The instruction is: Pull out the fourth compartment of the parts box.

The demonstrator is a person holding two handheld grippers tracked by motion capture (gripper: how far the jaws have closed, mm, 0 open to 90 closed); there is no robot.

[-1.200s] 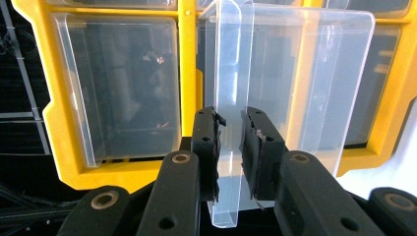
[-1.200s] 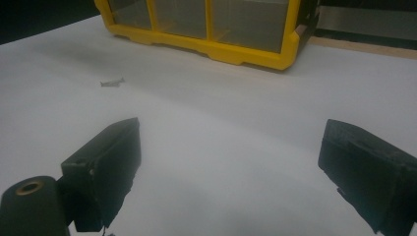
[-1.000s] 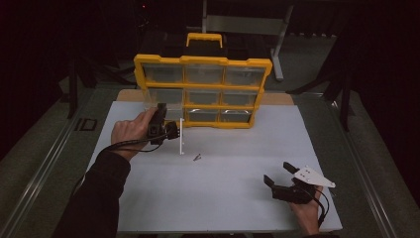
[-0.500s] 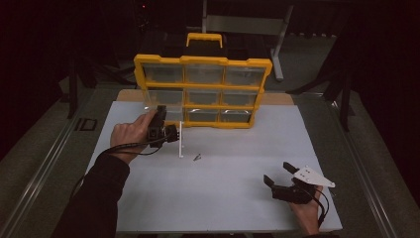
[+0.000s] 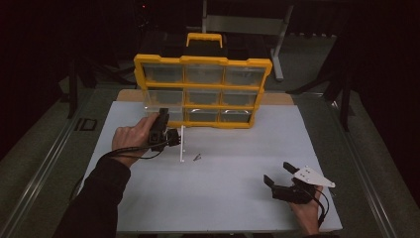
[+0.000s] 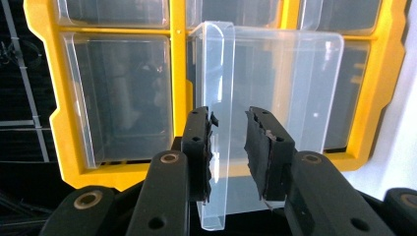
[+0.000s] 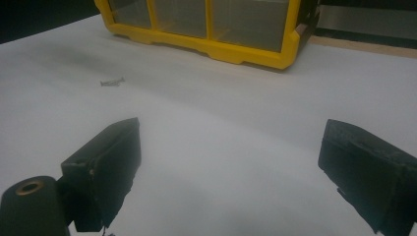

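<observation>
A: From the high view, what did the left gripper (image 5: pixel 174 140) have?

B: A clear bin (image 5: pixel 183 144), seen edge-on as a thin pale strip standing on the white table (image 5: pixel 223 198), just in front of the yellow organizer (image 5: pixel 203 91). The hand (image 5: pixel 131 140) covered most of the gripper, so the jaws themselves were hard to make out from there.

A: And the right gripper (image 5: pixel 279 174)?

B: Near the table's front right corner, well apart from the bin, jaws spread with nothing between them. A small screw (image 5: pixel 196 158) lay just beside the bin; too small to tell its type.

A: Did the left gripper view settle the grip?

B: Mostly. One wall of the bin (image 6: pixel 221 128) ran up between the two jaws. The left pad lay against it; a gap showed between the wall and the right pad. The jaws had just been opening, so I read them as loosened, not clamped. The bin's bottom edge was cut off behind the jaws, and its clear walls blurred into the organizer's (image 6: pixel 179 59) drawers behind.

A: The right gripper view?

B: The right gripper's (image 7: pixel 231 162) jaws stood wide over bare table (image 7: pixel 221 128). The screw (image 7: pixel 112 82) lay far off to the left, and only the organizer's (image 7: pixel 206 46) lower edge was in frame; its top was cut off.
</observation>
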